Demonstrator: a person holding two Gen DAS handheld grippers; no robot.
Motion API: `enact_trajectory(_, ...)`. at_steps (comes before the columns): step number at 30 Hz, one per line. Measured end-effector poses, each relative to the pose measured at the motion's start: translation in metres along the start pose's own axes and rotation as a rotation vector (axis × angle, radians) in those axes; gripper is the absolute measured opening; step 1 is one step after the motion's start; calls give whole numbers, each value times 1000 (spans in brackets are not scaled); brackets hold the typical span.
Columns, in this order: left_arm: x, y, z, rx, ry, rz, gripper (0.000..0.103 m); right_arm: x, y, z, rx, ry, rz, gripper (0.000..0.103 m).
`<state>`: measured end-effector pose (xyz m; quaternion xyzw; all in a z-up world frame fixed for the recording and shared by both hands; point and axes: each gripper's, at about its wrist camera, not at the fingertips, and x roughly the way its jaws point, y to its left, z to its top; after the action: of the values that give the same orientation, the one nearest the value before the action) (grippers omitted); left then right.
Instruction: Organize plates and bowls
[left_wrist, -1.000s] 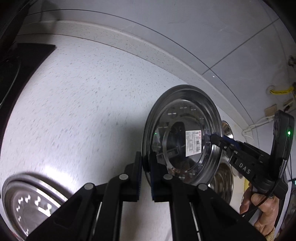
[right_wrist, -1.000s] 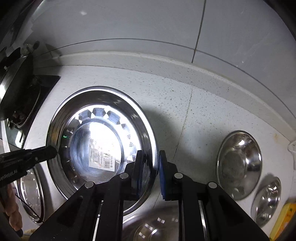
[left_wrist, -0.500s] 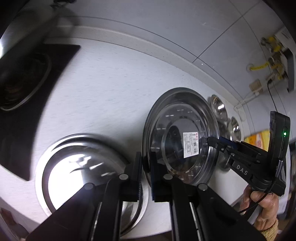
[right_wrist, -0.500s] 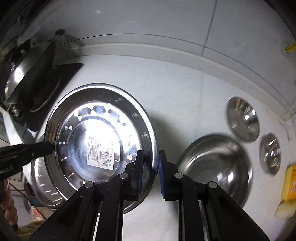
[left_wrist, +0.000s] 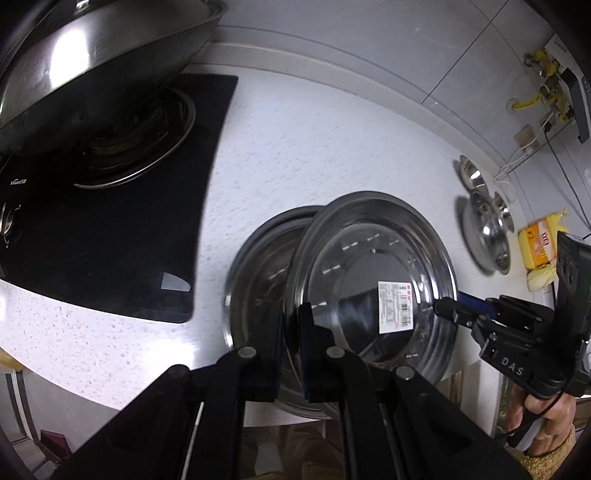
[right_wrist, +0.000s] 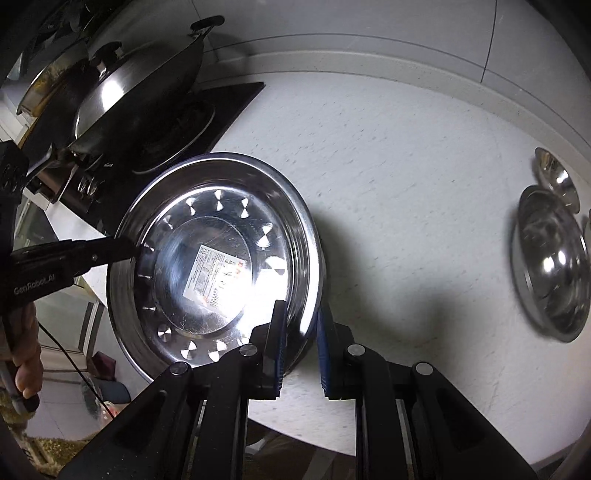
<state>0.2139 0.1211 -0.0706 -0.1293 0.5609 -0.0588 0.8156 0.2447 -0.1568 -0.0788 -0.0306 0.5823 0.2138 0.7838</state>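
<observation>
While your left gripper (left_wrist: 291, 347) and right gripper (right_wrist: 300, 345) each pinch one rim of the shiny plate (left_wrist: 373, 284), it hangs over a second plate (left_wrist: 258, 266). Three small bowls (left_wrist: 485, 236) sit far right on the counter (left_wrist: 314, 147).

A plate (left_wrist: 373, 280) is sitting above and partly over a second plate (left_wrist: 258, 273) near the counter's (left_wrist: 314, 147) front edge. A stove (left_wrist: 110, 229) is lying to their left, bowls (left_wrist: 485, 236) well apart on the right.
</observation>
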Motion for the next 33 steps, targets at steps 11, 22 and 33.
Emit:
enact_trajectory(11, 41, 12, 0, 16, 65, 5, 8, 24, 6, -17, 94, 39, 6, 13)
enact_trajectory(22, 44, 14, 7, 40, 47, 26, 7, 26, 11, -13, 101, 25, -17, 13)
enact_trajectory(33, 7, -1, 10, 79, -82, 27, 9, -2, 3, -29, 122, -34, -85, 49)
